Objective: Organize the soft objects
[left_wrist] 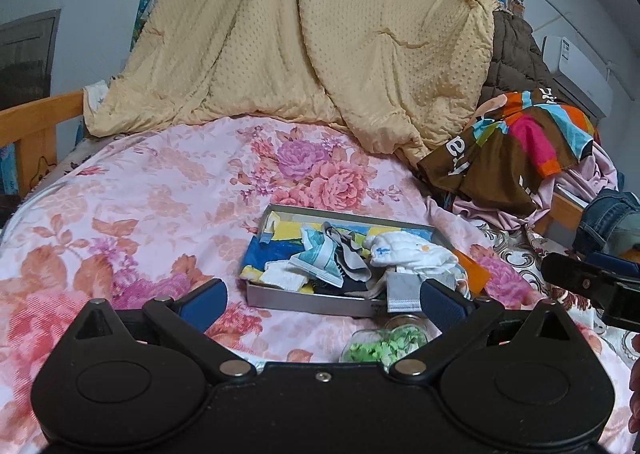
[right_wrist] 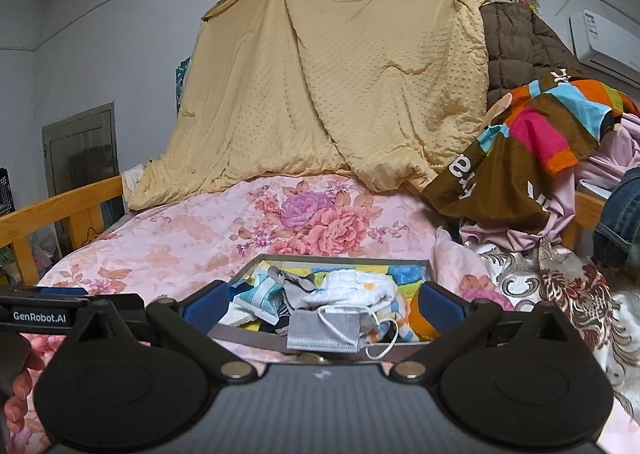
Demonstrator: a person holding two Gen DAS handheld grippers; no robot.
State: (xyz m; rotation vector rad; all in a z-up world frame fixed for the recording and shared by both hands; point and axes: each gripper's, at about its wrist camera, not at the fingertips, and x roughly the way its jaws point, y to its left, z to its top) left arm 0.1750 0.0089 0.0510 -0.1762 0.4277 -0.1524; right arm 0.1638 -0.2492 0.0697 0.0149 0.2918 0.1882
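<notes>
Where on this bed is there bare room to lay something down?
The floral bedspread lies bare between the wooden rail, the yellow quilt and the metal tray. Crowded: the tray's contents and the clothes pile on the right.

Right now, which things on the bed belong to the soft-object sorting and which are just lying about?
For the job:
metal tray
grey face mask
white cloth
striped sock

Lying about:
yellow blanket
colourful towel
jar of green bits
</notes>
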